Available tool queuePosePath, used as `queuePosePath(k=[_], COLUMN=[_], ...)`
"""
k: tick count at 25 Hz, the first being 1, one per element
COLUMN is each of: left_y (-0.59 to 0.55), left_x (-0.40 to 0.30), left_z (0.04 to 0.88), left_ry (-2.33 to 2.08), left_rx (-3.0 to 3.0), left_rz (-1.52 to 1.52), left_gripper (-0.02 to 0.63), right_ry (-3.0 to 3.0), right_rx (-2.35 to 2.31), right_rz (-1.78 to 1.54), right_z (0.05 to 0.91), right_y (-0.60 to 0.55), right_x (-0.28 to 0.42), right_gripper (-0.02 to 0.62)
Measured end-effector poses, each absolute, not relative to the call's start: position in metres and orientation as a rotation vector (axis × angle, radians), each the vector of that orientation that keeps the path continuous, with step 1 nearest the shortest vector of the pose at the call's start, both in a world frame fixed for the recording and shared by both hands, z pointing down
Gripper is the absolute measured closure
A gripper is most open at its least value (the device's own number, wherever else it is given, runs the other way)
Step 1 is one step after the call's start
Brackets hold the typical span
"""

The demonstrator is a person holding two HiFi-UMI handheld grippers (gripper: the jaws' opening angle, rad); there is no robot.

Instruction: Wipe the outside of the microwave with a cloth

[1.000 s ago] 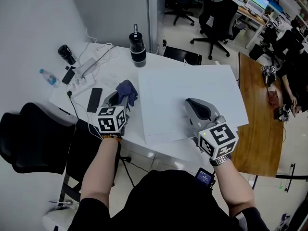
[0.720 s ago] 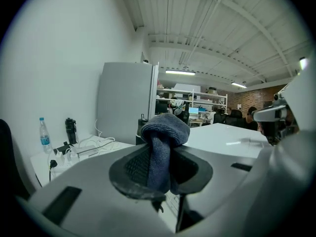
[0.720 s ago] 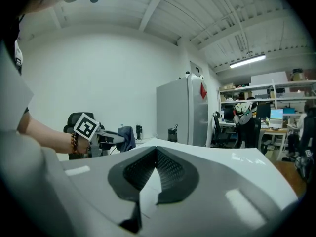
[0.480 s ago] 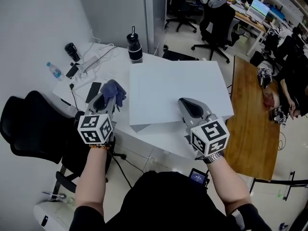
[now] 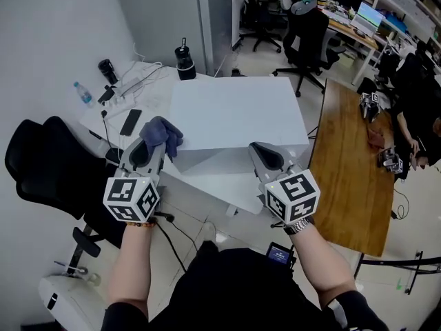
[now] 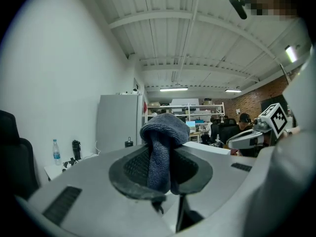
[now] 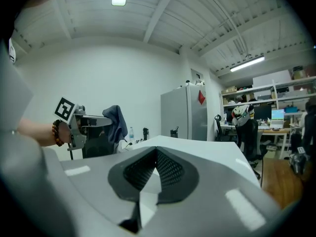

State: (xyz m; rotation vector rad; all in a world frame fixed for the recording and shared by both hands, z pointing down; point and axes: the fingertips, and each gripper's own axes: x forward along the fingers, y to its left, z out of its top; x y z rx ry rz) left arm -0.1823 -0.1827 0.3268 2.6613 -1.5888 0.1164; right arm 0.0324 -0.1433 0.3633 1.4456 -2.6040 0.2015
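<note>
Blue cloth (image 5: 162, 131) is bunched and pinched in the left tongs (image 5: 153, 142), hanging out past the tips. It sits at 8 o'clock of the microwave (image 5: 234, 112), just beside its near left corner; can't tell if it touches. The left gripper view shows the pads clamped on a fold of the cloth, narrow gap, with the rest mushrooming over the top.

The microwave is a plain white box lying flat on the white counter (image 5: 148, 98), mid-frame in the head view.

Right tongs (image 5: 259, 147) are at 5 o'clock of the microwave, at its near edge; contact unclear. The right gripper view shows the pad tips meeting and nothing between them. Both grippers point to about 12 o'clock, marker cubes toward the person.

At 10 o'clock of the microwave on the counter: phone (image 5: 131, 121), cables and power strip (image 5: 127, 85), water bottle (image 5: 83, 94). A black flask (image 5: 184, 59) stands at 11 o'clock, near the microwave's far left corner. Black chair (image 5: 41, 167) at 9 o'clock, off the counter. Brown wooden counter (image 5: 348, 178) at 3 o'clock, apart from the white one. Office chair (image 5: 310, 33) at 1 o'clock, further back.
</note>
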Motion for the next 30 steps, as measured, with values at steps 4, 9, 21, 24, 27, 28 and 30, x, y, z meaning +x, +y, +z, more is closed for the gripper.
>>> queuePosePath(k=[4,9,21,24,27,28,30], left_y=[-0.139,-0.096,-0.027,-0.018,-0.013,-0.011,-0.009], left_x=[-0.136,-0.081,-0.008,-0.003,-0.001,0.0,0.001], left_z=[0.328,0.333,0.353,0.357,0.36,0.361,0.362], left_ry=[-1.503,-1.38,-1.201,-1.183,-1.172,-1.168,-1.16], left_rx=[2.698,2.738,2.781,2.78,2.779,2.781,2.785], left_rz=[0.111,0.12,0.181,0.193,0.204,0.208,0.215], left_gripper=[0.511,0.511,0.511,0.511,0.511,0.511,0.511], right_ry=[-2.615,-2.631,-2.643,-2.644,-2.643,-2.641,-2.64], right_rx=[1.44,1.436,1.414,1.411,1.408,1.408,1.408], right_rz=[0.19,0.175,0.139,0.13,0.122,0.121,0.118], right_z=[0.36,0.354,0.353,0.352,0.352,0.353,0.353], right_y=[-0.109,-0.074,-0.019,-0.011,-0.006,-0.005,-0.003], right_x=[0.049,0.063,0.073,0.072,0.07,0.07,0.069], right_gripper=[0.594,0.594,0.595,0.595,0.595,0.595,0.595])
